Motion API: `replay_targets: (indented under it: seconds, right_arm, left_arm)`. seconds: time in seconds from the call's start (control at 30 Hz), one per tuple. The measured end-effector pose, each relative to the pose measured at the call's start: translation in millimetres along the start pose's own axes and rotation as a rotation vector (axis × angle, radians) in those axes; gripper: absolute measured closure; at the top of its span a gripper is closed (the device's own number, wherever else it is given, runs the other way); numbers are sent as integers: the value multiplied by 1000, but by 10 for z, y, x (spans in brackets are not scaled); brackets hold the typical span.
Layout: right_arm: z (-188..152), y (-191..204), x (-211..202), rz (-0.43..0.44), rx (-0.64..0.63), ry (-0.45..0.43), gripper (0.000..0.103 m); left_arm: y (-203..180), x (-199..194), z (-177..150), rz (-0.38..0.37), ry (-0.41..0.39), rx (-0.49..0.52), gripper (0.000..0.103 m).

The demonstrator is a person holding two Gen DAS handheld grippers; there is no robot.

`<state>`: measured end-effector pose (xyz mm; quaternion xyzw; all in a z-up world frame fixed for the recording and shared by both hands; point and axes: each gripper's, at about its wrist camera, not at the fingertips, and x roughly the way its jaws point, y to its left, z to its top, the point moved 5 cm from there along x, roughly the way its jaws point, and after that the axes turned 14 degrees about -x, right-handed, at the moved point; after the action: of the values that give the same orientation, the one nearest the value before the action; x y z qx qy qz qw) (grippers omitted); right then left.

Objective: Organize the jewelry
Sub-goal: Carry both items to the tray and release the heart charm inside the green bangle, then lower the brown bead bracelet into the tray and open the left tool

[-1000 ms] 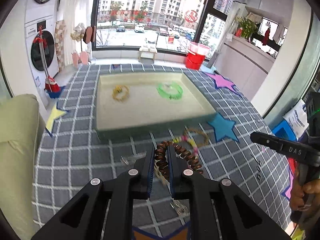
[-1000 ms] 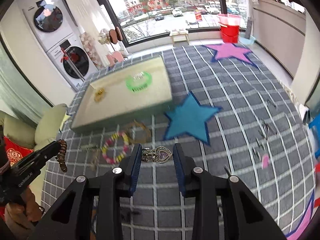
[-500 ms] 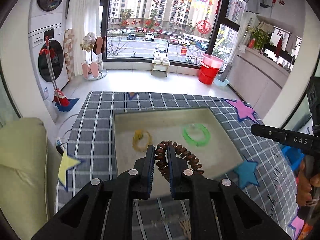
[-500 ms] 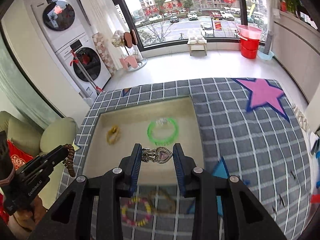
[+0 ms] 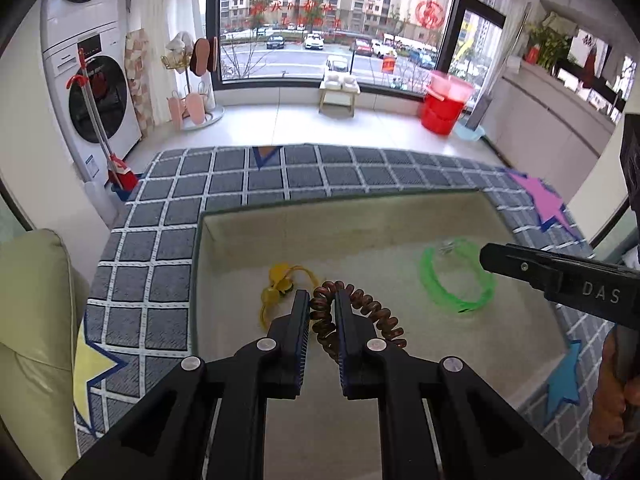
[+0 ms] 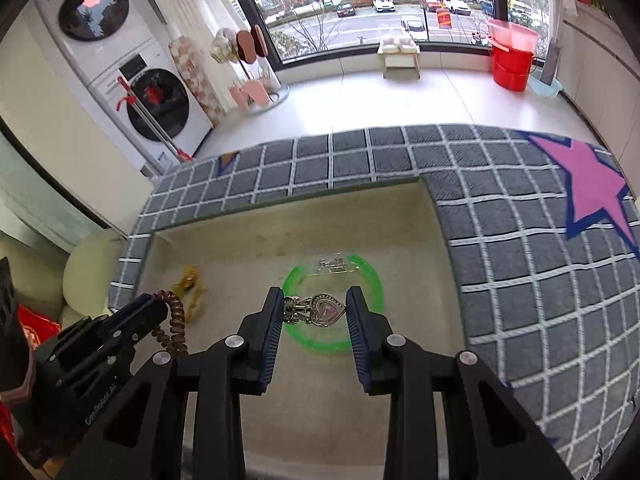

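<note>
My left gripper point(image 5: 322, 300) is shut on a brown coiled bracelet point(image 5: 372, 316) and holds it above the beige tray point(image 5: 360, 220). My right gripper point(image 6: 314, 306) is shut on a silver heart pendant point(image 6: 326, 314), also above the tray point(image 6: 434, 204). In the tray lie a green bangle point(image 5: 434, 284) with a small clear piece on its far edge, and a yellow string ornament point(image 5: 278, 286). The bangle point(image 6: 370, 276) sits just under the right gripper, and the yellow ornament point(image 6: 188, 280) lies to its left. The left gripper with the brown coil point(image 6: 174, 320) shows at the lower left of the right wrist view.
The tray sits on a grey checked rug point(image 5: 168, 216) with coloured stars point(image 6: 592, 196). A pale cushion point(image 5: 32, 320) lies to the left of the rug. Beyond the rug are a washing machine point(image 5: 96, 104), a mop point(image 5: 100, 128), a stool point(image 5: 338, 90) and red buckets point(image 5: 444, 108).
Both grippers have risen and moved forward from the rug in front of the tray to above the tray, each carrying its piece. The loose bracelets on the rug have dropped out of view.
</note>
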<state>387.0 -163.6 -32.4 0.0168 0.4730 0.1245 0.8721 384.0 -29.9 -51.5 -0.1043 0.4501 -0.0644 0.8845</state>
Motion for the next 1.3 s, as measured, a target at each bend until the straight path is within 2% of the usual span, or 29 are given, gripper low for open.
replay_targets:
  seconds: [0.23,0.47,0.6,0.67,0.87,1.03,1.3]
  right_arm:
    - [-58,-43,254,-7,11,26,68]
    - [-65,33,318,-16,-16,40,67]
    - [-43,59,308,-13,-17,37,59]
    - [-32,55,265,9,2,22,41]
    - [-24,2,16,40,59,-49,30]
    - [-139,-113,-196,39,127,-79,30]
    - [-437,-205,-502,22,185,-112,30]
  left_arm:
    - [-5,148,-59,48,15,19,76]
    - [25,221,-109,83,31,18,75]
    - [6,218,-109,92,30,16,75]
    - [-11,209,-117,100,25,24,75]
    - [-77,167,-121,101,4,44,75]
    - [-103,91,-137,137,-33,70,75]
    - [-103,86,-66,142,-44,65,75]
